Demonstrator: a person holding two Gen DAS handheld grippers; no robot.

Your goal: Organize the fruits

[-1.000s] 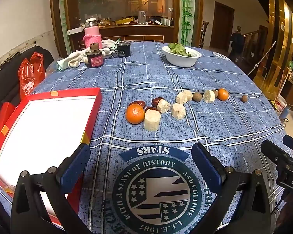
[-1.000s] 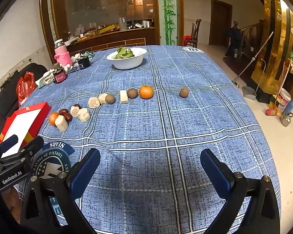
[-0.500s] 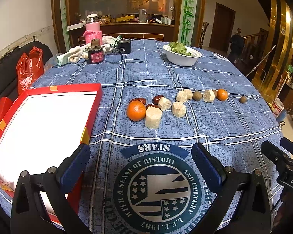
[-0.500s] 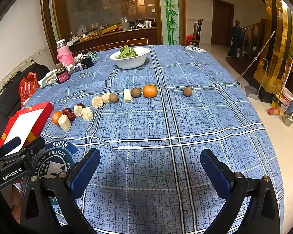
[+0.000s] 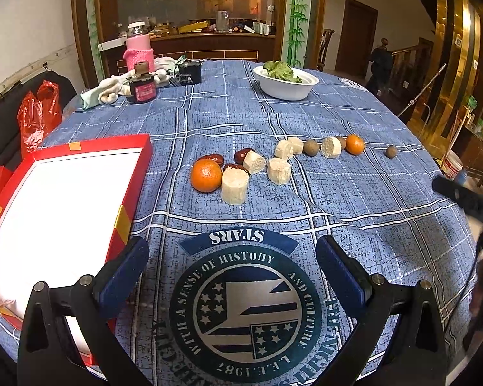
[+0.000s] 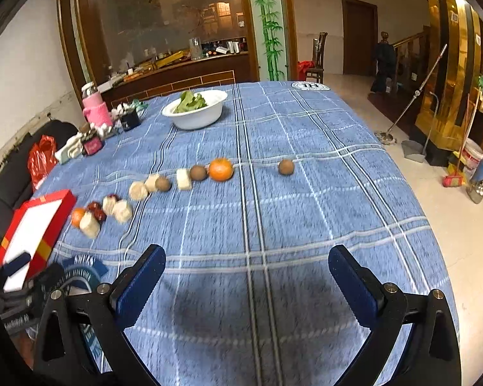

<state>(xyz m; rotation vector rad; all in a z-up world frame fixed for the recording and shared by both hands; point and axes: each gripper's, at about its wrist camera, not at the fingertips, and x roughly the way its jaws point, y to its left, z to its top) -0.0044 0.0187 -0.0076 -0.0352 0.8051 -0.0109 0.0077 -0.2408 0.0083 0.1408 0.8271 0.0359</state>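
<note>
Your right gripper point(image 6: 246, 275) lifted and swung; both grippers, left point(image 5: 232, 265) too, gaped empty. Nothing sorted: fruits point(image 5: 206, 175) lined mid-table, red tray point(image 5: 58, 206) at left edge empty.

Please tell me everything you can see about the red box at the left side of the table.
The red box is a shallow, rectangular tray that looks like cardboard, with bright red walls and a plain white inside. It lies open and flat on the blue checked tablecloth, near the table's left edge. Nothing is inside it. Small orange-yellow tape patches sit on its rim. No fruit touches it; the nearest orange lies apart, to its right. The left gripper hovers beside its near corner, jaws open.
</note>
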